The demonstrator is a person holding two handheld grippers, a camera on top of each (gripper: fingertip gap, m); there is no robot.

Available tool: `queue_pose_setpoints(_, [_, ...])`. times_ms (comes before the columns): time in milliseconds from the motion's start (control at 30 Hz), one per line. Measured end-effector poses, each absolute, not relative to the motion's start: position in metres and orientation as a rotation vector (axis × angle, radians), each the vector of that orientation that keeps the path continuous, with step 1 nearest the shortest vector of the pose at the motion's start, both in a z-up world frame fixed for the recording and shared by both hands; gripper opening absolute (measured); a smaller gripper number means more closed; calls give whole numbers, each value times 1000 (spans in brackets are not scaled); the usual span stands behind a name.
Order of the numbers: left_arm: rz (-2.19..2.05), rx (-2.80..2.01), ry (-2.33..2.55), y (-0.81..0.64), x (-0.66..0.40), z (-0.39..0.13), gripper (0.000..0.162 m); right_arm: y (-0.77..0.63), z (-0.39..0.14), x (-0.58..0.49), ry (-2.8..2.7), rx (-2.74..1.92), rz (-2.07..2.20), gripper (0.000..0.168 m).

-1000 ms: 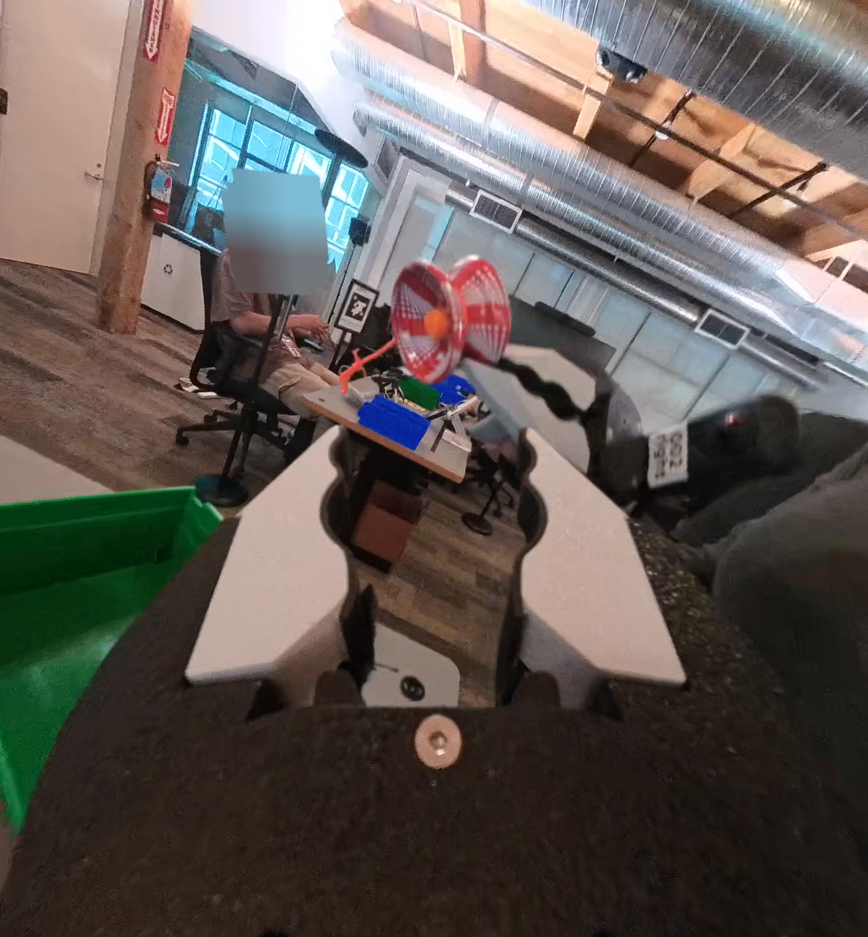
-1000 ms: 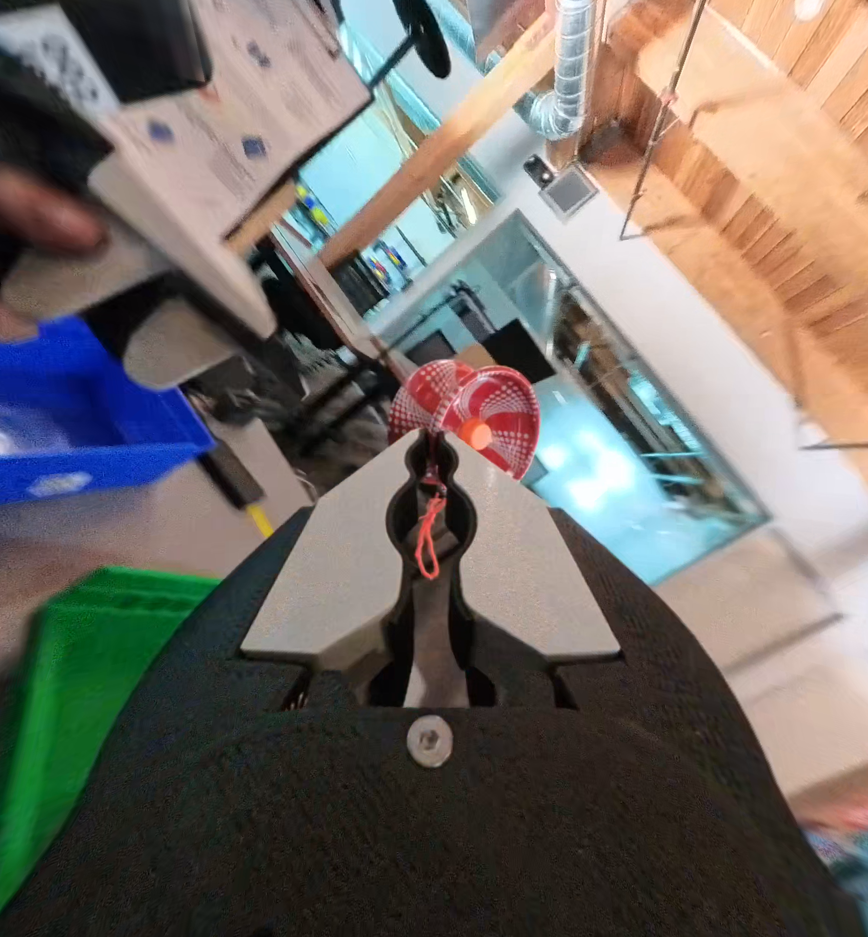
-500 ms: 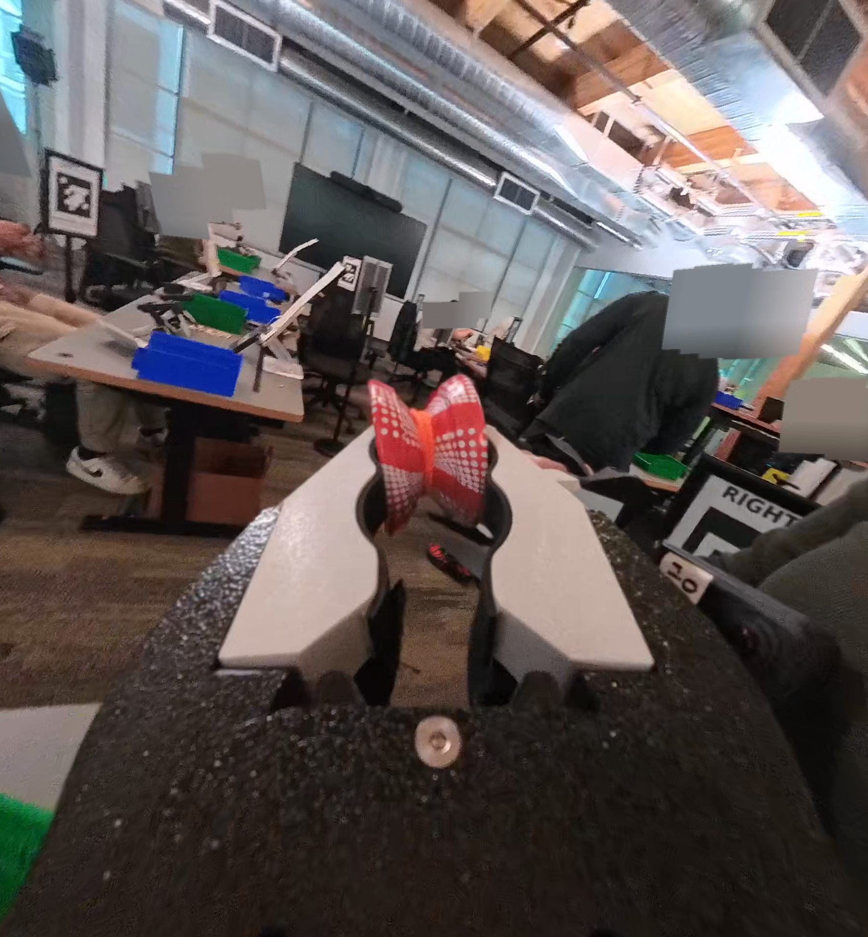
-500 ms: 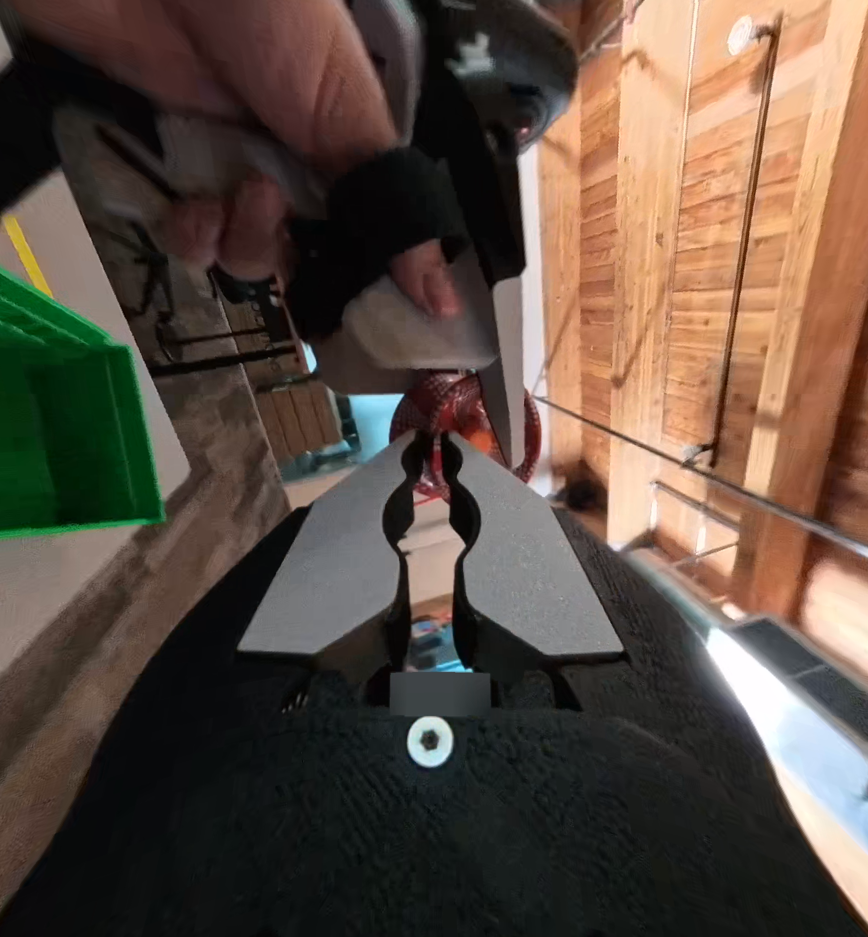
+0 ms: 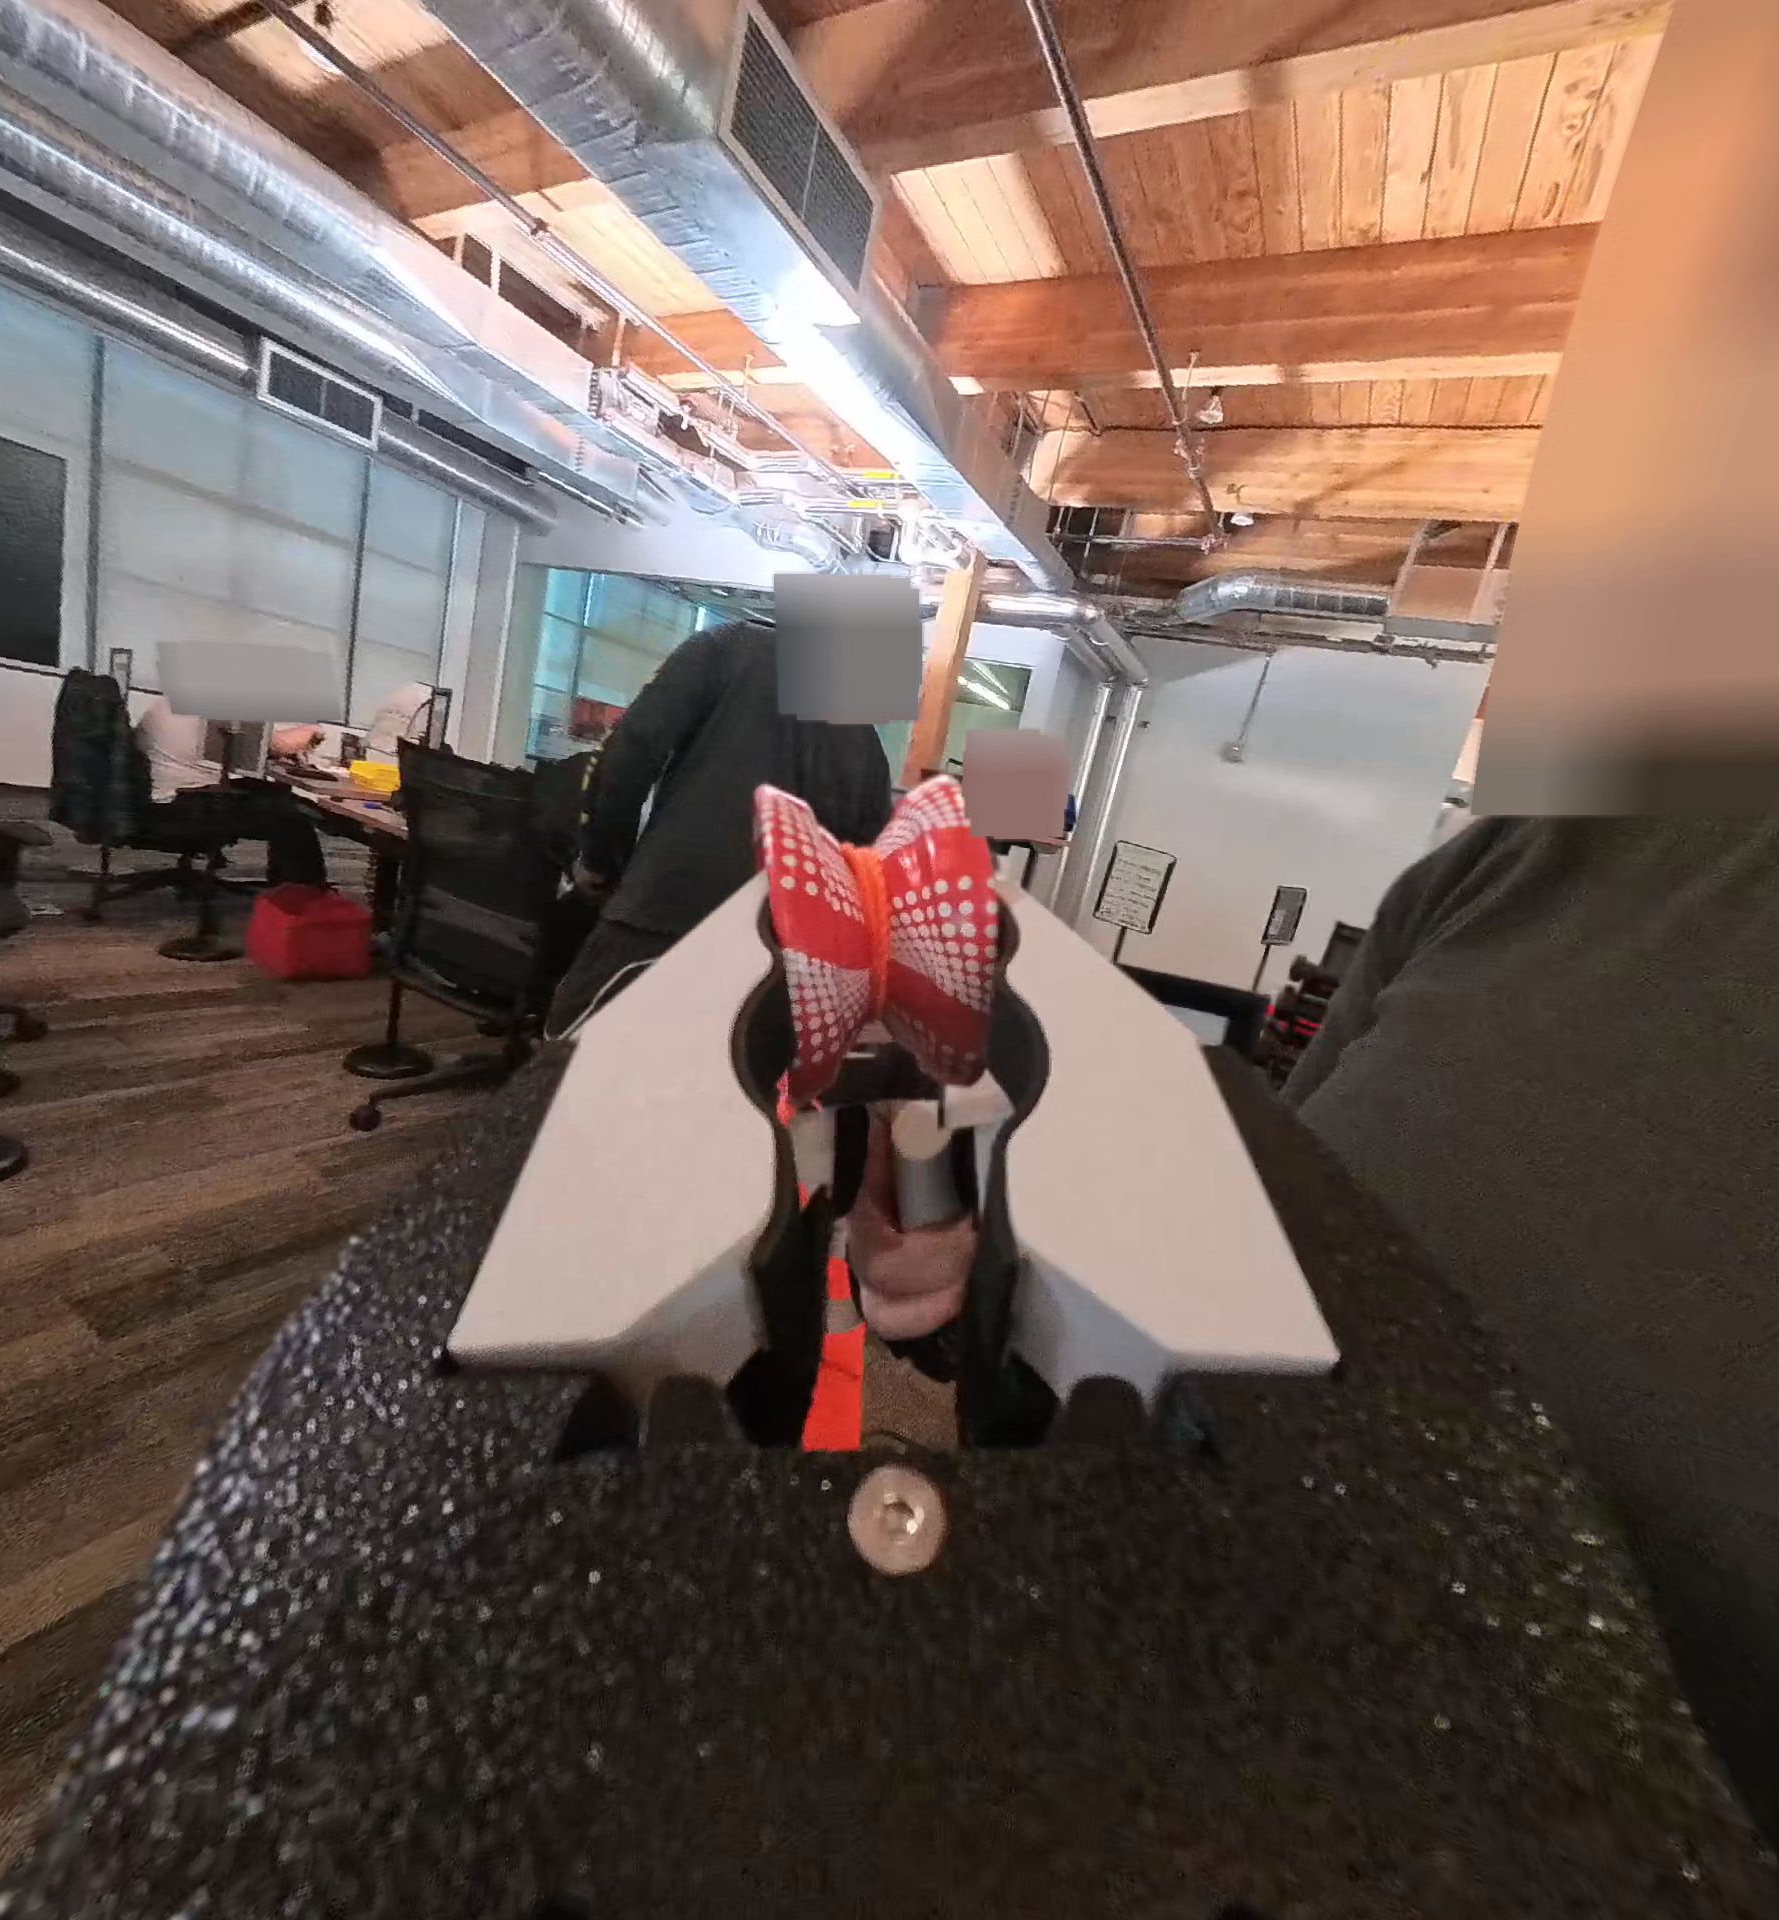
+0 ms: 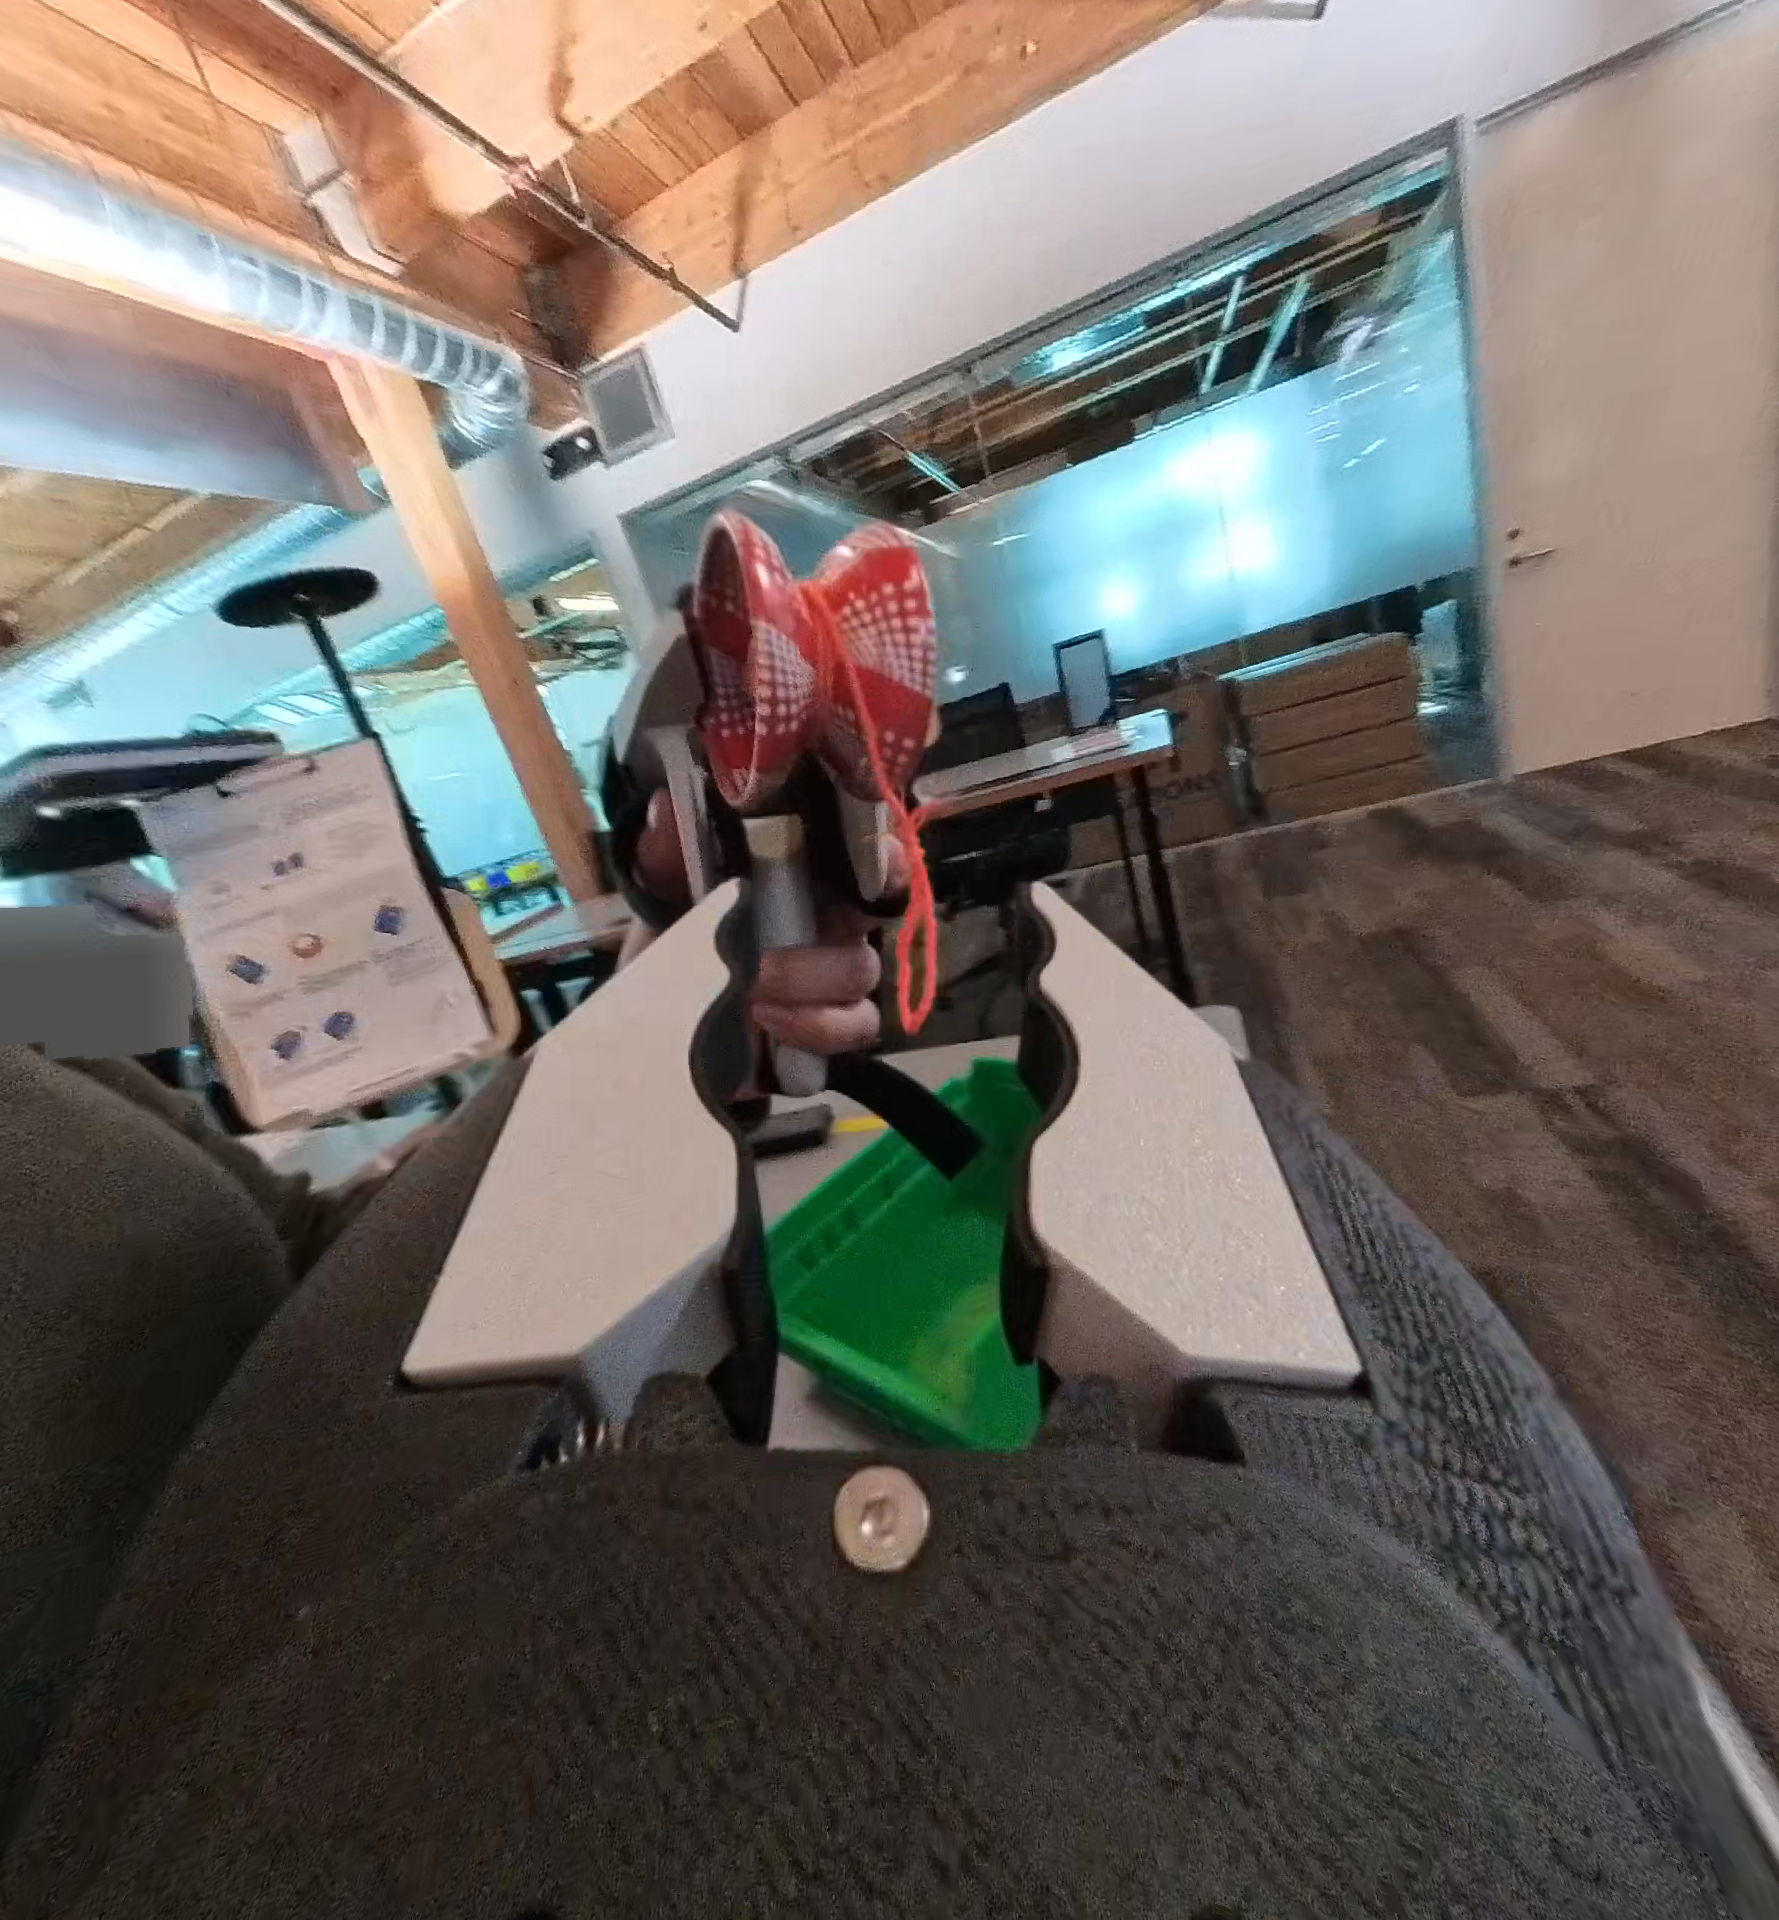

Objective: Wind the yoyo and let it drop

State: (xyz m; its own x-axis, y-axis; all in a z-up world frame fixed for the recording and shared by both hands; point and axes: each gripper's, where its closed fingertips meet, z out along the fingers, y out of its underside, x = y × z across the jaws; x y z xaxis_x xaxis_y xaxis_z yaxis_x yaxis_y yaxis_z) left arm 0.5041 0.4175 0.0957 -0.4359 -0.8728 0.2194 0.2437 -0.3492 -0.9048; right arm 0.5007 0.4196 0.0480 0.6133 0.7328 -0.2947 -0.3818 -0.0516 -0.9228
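Left claw [image 5: 890, 935] clamped on the yoyo [image 5: 880, 935], one red-and-white half against each grey finger, held up in the air well above the counter. Orange string [image 5: 869, 914] wound in the groove; its tail drops down through the gap between the fingers.

Right claw [image 6: 880, 935] spread wide, gripping nothing. It faces the left claw [image 6: 812, 821] from just short of it, with clear air between them. From this side the string [image 6: 911, 904] hangs as a loose loop off the yoyo [image 6: 812, 665], free of both claws.

Below, seen only from the right side: a green bin [image 6: 895, 1247] on the counter [image 6: 968, 1060], and a poster board [image 6: 313, 925] off to the left. Open carpet to the right.

Seen only from the left side: office chairs [image 5: 459, 894], people seated and standing well back, and a red box [image 5: 308, 930] on the floor. The holder's dark sleeve [image 5: 1591, 1195] crowds the right edge.
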Motion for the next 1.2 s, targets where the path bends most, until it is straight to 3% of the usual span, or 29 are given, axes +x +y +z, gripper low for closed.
queue_pose_setpoints(267, [-1993,-885,1188,423,600,107,31,446,41,583,-275,-1423,746,17])
queue_pose_setpoints(333, [-1993,-875,1219,425,624,107,31,449,42,607,-238,-1424,764,0])
queue_pose_setpoints(667, [-1847,-941,1248,456,723,73,31,463,41,769,-125,-1558,129,0])
queue_pose_setpoints(967, [-1576,-972,1230,465,819,25,32,461,90,843,-215,-1590,-521,0])
queue_pose_setpoints(1000, [-1563,-987,1245,465,828,18,38,461,91,847,-218,-1603,-551,0])
queue_pose_setpoints(1067, [-1525,-1046,1283,467,840,0,72,462,90,855,-205,-1629,-565,0])
queue_pose_setpoints(1200, [-1361,-1191,1277,500,840,-55,113,468,64,869,-171,-1737,-488,0])
